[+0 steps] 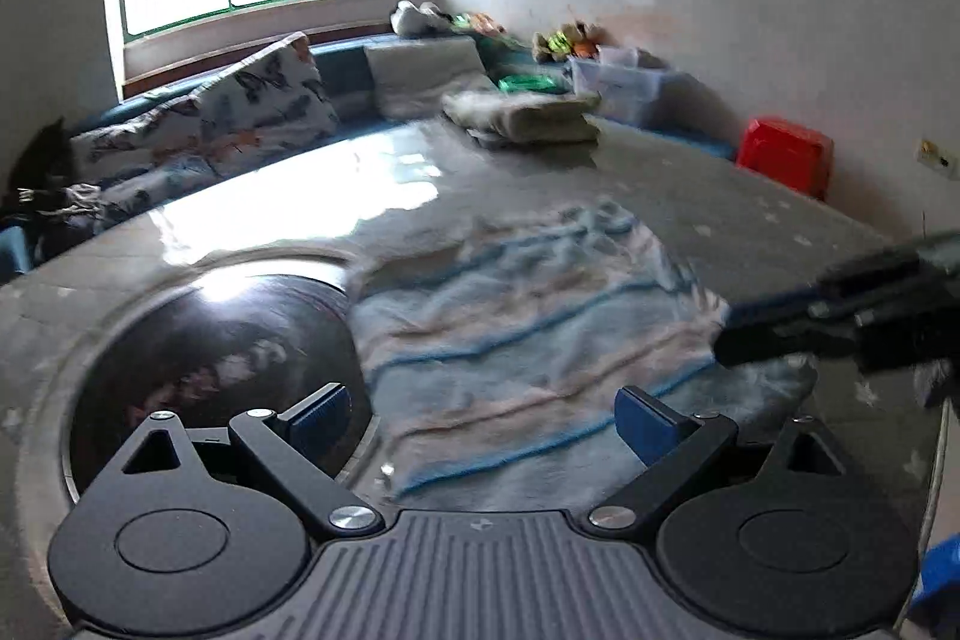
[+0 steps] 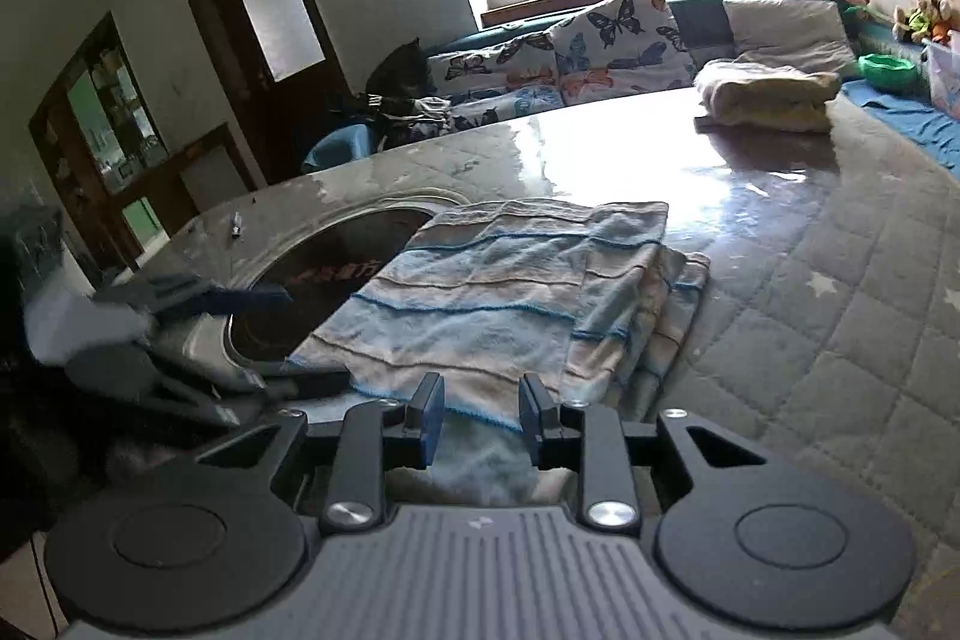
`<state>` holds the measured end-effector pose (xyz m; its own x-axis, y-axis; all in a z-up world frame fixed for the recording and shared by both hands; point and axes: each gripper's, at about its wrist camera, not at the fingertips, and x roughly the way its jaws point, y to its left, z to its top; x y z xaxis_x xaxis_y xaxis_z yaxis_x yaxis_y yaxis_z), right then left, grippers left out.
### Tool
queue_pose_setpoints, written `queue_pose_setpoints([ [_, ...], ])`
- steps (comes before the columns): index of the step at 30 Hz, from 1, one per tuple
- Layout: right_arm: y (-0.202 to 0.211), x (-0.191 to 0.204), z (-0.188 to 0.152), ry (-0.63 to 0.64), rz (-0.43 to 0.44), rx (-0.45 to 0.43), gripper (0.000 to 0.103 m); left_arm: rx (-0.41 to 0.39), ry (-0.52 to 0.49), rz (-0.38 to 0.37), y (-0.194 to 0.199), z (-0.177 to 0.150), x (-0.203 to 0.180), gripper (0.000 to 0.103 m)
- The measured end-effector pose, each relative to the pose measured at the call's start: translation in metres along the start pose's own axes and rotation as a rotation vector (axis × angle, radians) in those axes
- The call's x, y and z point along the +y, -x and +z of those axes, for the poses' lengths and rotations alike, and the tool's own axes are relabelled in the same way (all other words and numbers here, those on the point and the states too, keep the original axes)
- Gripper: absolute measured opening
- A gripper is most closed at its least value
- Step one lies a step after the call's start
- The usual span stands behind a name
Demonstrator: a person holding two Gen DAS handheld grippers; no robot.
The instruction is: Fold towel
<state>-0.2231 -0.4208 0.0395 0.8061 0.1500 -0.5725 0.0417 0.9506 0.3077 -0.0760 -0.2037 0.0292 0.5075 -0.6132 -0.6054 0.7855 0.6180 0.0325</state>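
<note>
A light blue and beige striped towel (image 1: 528, 328) (image 2: 480, 298) lies folded in layers on the quilted table cover, its left part over a dark round inset (image 1: 222, 340) (image 2: 336, 256). My left gripper (image 1: 480, 421) is wide open just short of the towel's near edge, holding nothing; in the right wrist view it appears blurred at the left (image 2: 240, 301), held by a white-gloved hand (image 2: 78, 328). My right gripper (image 2: 483, 418) is partly open, and the towel's near edge lies between its fingers; the left wrist view shows it blurred at the towel's right side (image 1: 780, 328).
A stack of folded cloths (image 1: 528, 118) (image 2: 768, 97) sits at the table's far side. Beyond are a bench with butterfly cushions (image 2: 600, 46), a clear plastic box (image 1: 624, 82), a red stool (image 1: 783, 154) and a dark door (image 2: 270, 22).
</note>
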Motion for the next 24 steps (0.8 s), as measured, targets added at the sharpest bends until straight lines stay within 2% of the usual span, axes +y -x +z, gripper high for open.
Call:
queue_pose_setpoints([
  [3, -0.006, -0.006, 0.001, -0.013, 0.006, 0.014, 0.027, 0.034, -0.025, 0.004, -0.011, -0.008, -0.002, 0.097],
  [7, -0.010, -0.015, 0.004, -0.031, 0.006, 0.027, 0.027, 0.061, 0.002, 0.005, -0.014, -0.017, 0.008, 0.097],
  [11, -0.012, -0.019, 0.026, -0.009, -0.029, -0.009, 0.028, 0.062, 0.008, 0.003, -0.013, -0.017, 0.010, 0.097],
  [19, -0.073, -0.034, 0.072, 0.019, -0.064, 0.014, 0.028, 0.067, 0.031, -0.009, -0.016, -0.017, 0.014, 0.098],
  [24, -0.096, -0.055, 0.082, -0.017, -0.119, 0.036, 0.024, 0.071, 0.052, -0.029, -0.016, -0.019, 0.020, 0.099],
])
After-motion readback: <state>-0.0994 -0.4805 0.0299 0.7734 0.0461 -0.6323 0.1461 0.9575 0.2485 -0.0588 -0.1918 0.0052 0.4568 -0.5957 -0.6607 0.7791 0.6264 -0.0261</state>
